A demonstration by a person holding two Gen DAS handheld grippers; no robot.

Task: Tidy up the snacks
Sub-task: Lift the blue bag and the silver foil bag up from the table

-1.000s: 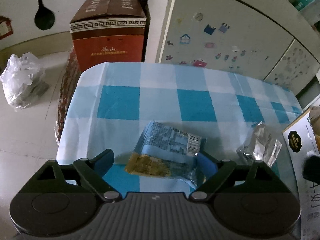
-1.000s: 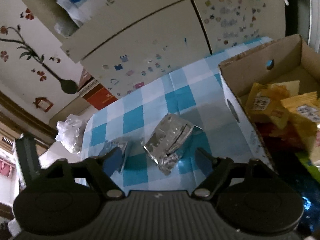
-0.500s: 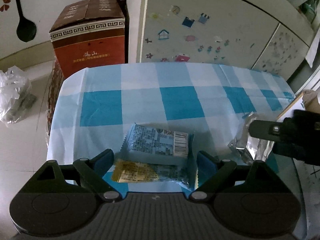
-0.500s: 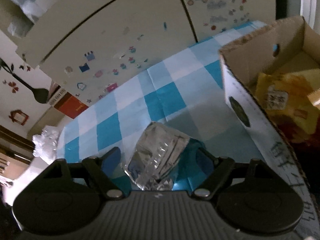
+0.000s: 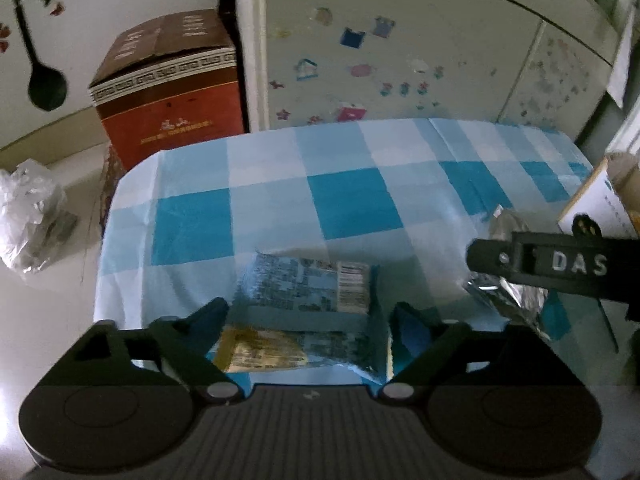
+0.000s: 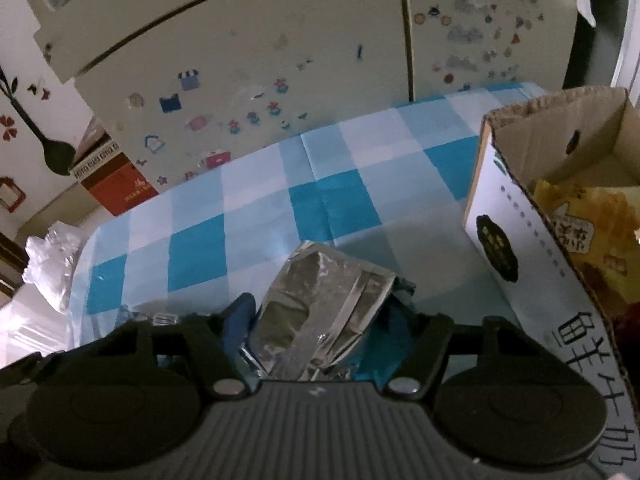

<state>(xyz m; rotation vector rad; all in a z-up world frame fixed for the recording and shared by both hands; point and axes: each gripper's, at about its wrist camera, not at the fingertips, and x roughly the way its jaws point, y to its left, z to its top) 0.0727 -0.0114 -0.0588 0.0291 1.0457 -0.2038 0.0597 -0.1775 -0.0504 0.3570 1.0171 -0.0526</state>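
A blue and yellow snack packet (image 5: pixel 308 292) lies flat on the blue checked tablecloth (image 5: pixel 348 200). My left gripper (image 5: pixel 310 316) straddles it with its jaws closing, the pads close beside the packet's ends. A crumpled silver foil packet (image 6: pixel 320 304) fills the gap of my right gripper (image 6: pixel 320 320), whose jaws are closing and whose pads touch the foil on both sides. In the left wrist view the right gripper (image 5: pixel 540 268) reaches in from the right over the silver foil packet (image 5: pixel 504 296).
An open cardboard box (image 6: pixel 520 264) holding yellow snack bags (image 6: pixel 580 216) stands at the table's right. A stickered cabinet (image 5: pixel 400 60) rises behind the table. A red-brown carton (image 5: pixel 168 92) and a plastic bag (image 5: pixel 28 220) sit on the floor at left.
Both pairs of jaws have narrowed. The right gripper has moved down and forward until the foil packet sits between its fingers, and it has come into the left wrist view.
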